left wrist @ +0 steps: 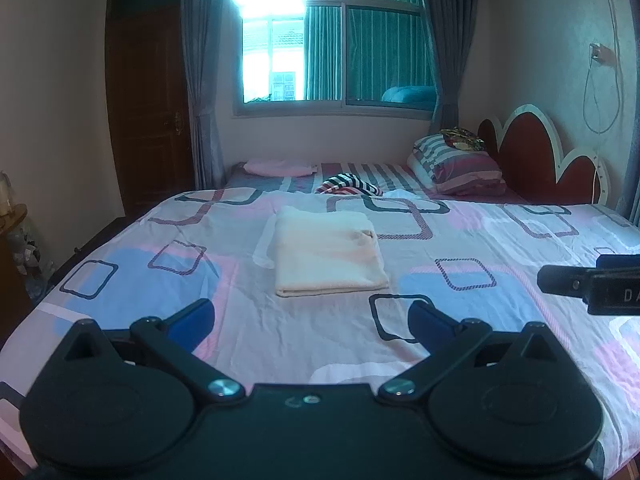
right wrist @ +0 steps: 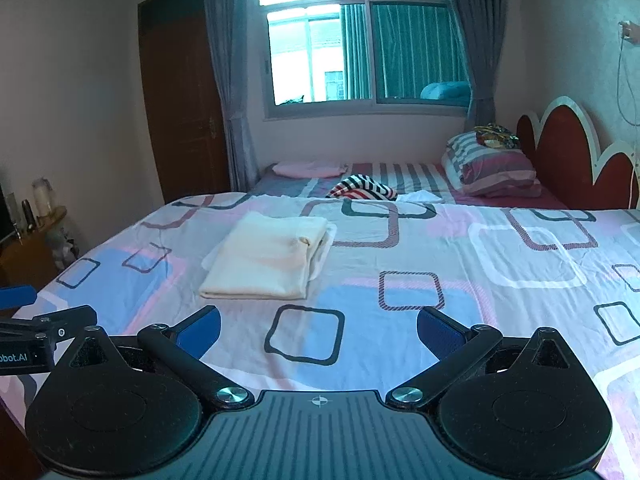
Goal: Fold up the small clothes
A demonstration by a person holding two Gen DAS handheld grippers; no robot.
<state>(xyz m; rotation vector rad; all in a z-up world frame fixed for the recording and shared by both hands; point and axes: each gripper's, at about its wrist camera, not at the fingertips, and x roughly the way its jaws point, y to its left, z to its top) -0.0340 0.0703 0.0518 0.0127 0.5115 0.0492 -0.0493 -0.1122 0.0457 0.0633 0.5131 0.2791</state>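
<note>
A cream garment lies folded into a neat rectangle on the patterned bedsheet, straight ahead in the left wrist view. In the right wrist view the same cream garment sits ahead and to the left. My left gripper hovers short of it, open, nothing between its blue pads. My right gripper is open too and holds nothing. A striped red, white and dark garment lies crumpled farther back on the bed, also visible as the striped garment. The right gripper's fingers poke in at the left view's right edge.
A pink folded cloth and striped pillows lie at the far side near the red headboard. A dark wooden door stands left, a window behind. A side table with bottles is at the left.
</note>
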